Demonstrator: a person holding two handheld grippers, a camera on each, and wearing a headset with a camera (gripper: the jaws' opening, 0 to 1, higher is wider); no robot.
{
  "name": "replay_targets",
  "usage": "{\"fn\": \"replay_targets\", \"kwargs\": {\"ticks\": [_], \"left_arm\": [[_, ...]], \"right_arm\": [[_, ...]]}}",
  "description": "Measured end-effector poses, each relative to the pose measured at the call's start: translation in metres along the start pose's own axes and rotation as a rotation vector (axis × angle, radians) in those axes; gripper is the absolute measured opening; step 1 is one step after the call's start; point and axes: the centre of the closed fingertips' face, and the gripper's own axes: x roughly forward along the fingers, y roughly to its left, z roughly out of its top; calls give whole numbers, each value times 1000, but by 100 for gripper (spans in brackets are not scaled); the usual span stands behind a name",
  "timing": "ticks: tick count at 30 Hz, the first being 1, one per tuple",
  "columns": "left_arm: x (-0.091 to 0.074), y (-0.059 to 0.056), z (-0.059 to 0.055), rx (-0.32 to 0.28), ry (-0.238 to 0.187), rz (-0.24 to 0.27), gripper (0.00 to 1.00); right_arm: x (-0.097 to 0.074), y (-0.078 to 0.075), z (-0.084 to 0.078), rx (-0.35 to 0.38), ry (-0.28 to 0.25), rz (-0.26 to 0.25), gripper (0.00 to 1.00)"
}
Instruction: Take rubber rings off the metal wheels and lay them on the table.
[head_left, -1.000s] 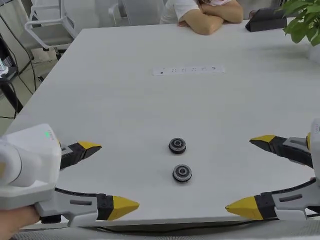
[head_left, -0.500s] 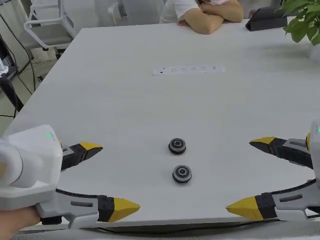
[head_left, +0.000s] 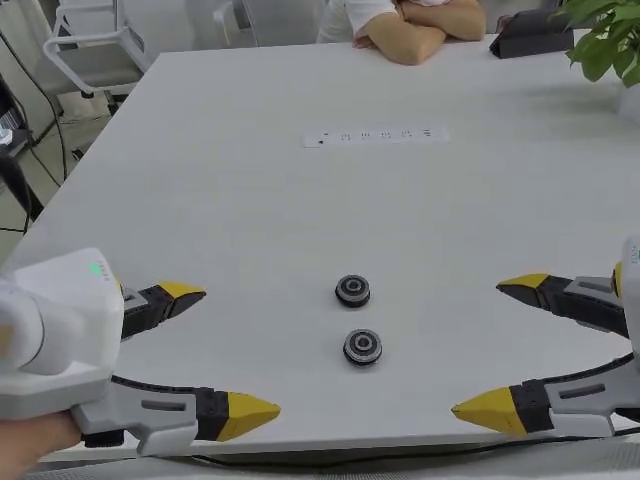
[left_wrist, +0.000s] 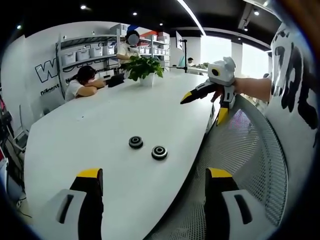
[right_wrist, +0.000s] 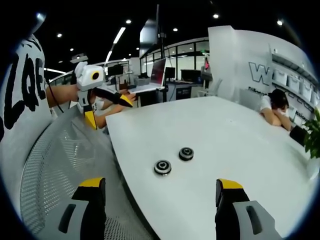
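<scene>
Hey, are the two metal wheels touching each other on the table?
No, the far wheel and the near wheel sit apart, with bare table showing between them.

Two small round metal wheels, the farther wheel (head_left: 352, 290) and the nearer wheel (head_left: 362, 347), flat on the white table (head_left: 250, 220).
Both lie hub-face up, close to the table's front edge and about mid-width, near each other but not touching. In the head view the nearer one sits slightly right of the other. Each carries a black rubber ring (head_left: 362, 361) seated round its rim, with a paler metallic ring inside it and a dark centre. In the left gripper view the nearer wheel (left_wrist: 159, 152) lies closer to the table edge than the farther wheel (left_wrist: 135, 142).
</scene>
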Motion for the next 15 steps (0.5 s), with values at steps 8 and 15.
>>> {"fn": "replay_targets", "kwargs": {"ticks": [8, 15], "left_arm": [[-1, 0, -2, 5, 7, -1, 82], [-1, -2, -2, 22, 16, -15, 81]], "right_arm": [[-2, 0, 2, -4, -8, -2, 89], [-2, 2, 3, -11, -6, 5, 87]]}}
